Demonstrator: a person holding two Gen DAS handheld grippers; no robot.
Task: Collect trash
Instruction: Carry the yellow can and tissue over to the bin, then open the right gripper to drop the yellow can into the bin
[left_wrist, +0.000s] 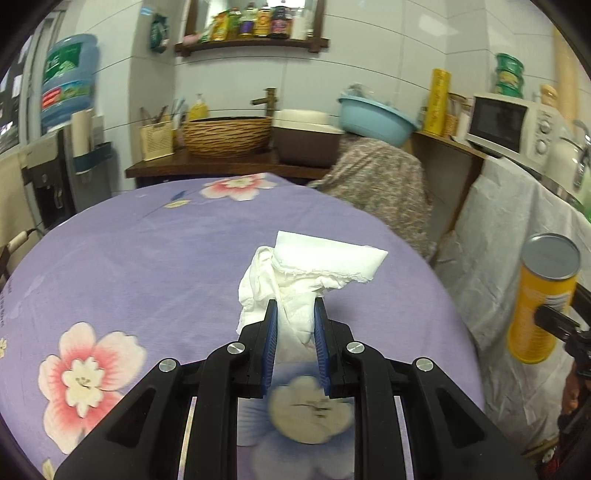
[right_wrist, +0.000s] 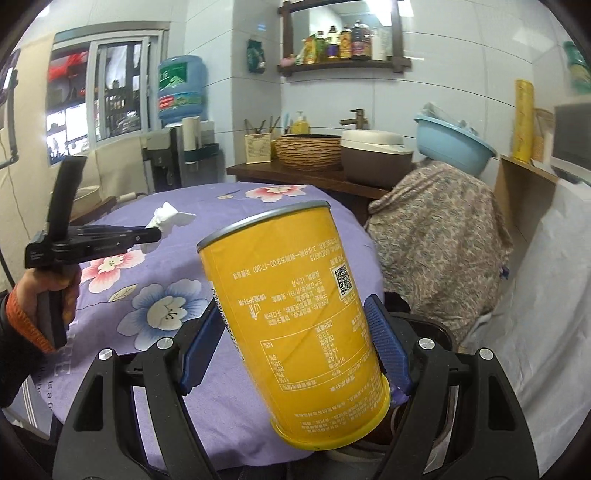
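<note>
Tissue pinched in left tool; yellow can clamped tilted in right tool, above table. Needed firm grip while carrying both.

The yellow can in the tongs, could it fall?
It might. The yellow can hangs tilted between the right tongs, gripped only near its lower end, so it could slip out. The crumpled tissue in the left tongs is pinched by one edge, so a loose piece might tear off onto the purple tablecloth.
</note>
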